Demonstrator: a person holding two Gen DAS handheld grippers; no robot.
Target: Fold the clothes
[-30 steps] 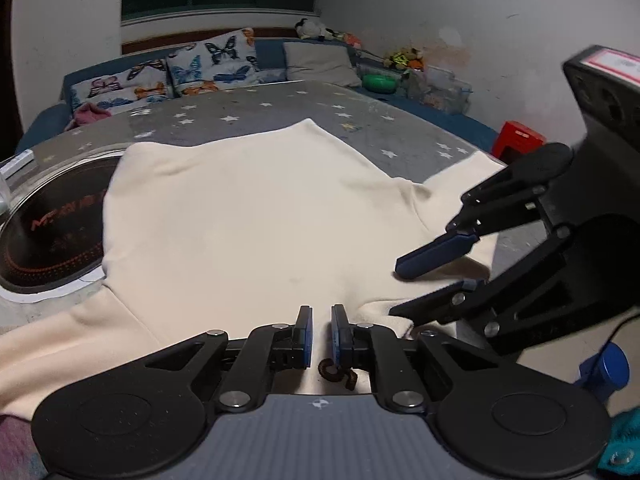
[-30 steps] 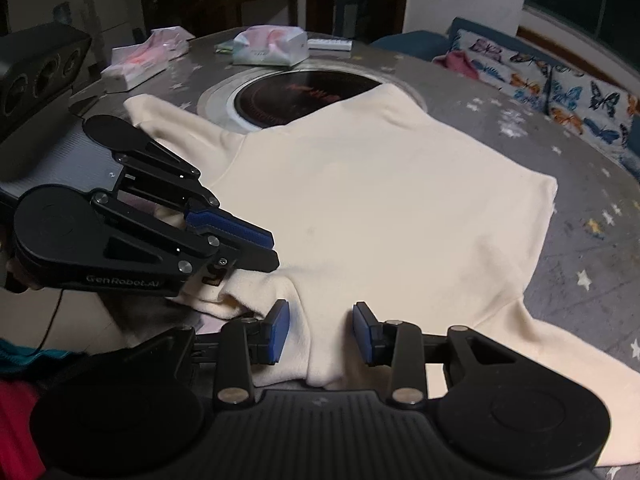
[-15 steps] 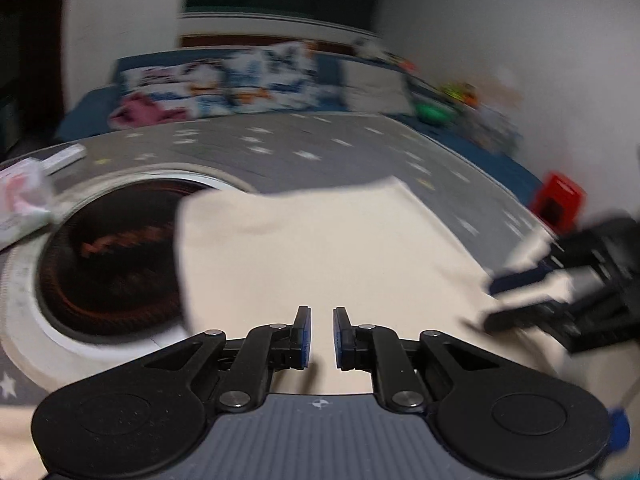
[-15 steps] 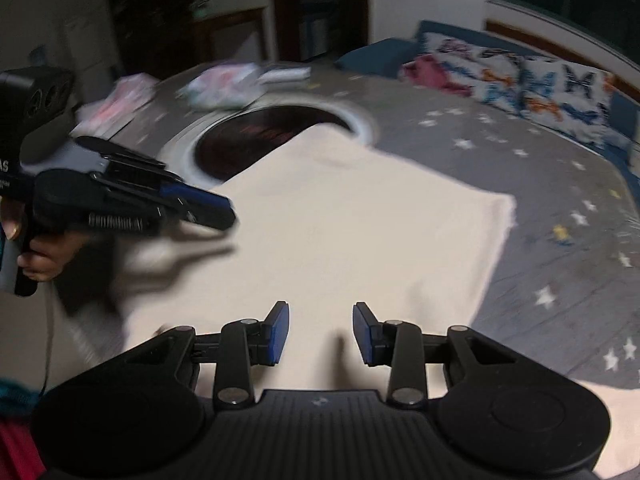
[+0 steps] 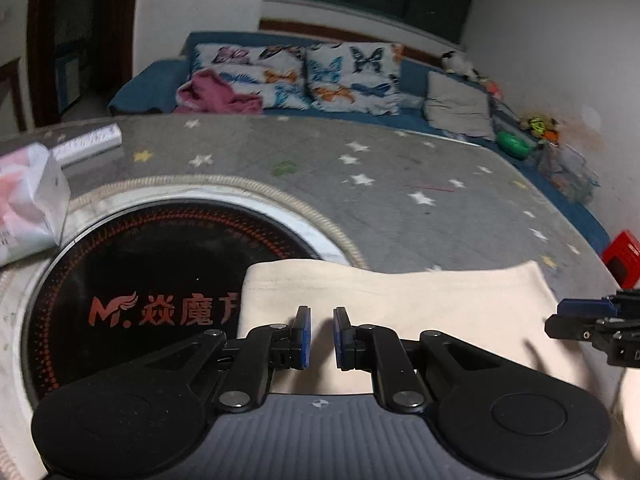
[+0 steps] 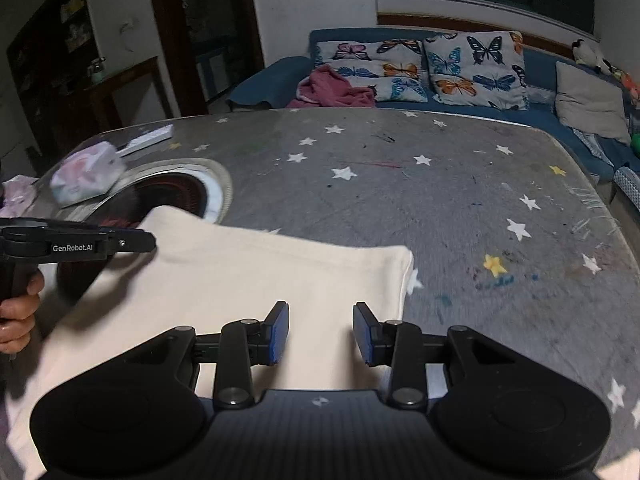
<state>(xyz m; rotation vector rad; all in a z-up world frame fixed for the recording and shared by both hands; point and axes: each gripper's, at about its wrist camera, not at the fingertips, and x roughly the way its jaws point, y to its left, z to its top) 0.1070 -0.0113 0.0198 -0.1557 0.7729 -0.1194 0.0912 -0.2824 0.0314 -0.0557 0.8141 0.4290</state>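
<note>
Across the star-patterned worktop point(image 6: 440, 208) our cream garment point(image 6: 256, 288) lies partly folded; left tool point(image 5: 319, 334) and right tool point(image 6: 320, 332) each pinch its near edge, apparently to carry the fold evenly.

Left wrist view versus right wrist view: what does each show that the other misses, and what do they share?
Left wrist view only: the red logo printed on the dark round cooktop, and a red box off the table's far corner.

Right wrist view only: a hand gripping the left claw, and a dark doorway.

Both: the cream garment, the star-patterned table, butterfly cushions, the pink cloth.
</note>
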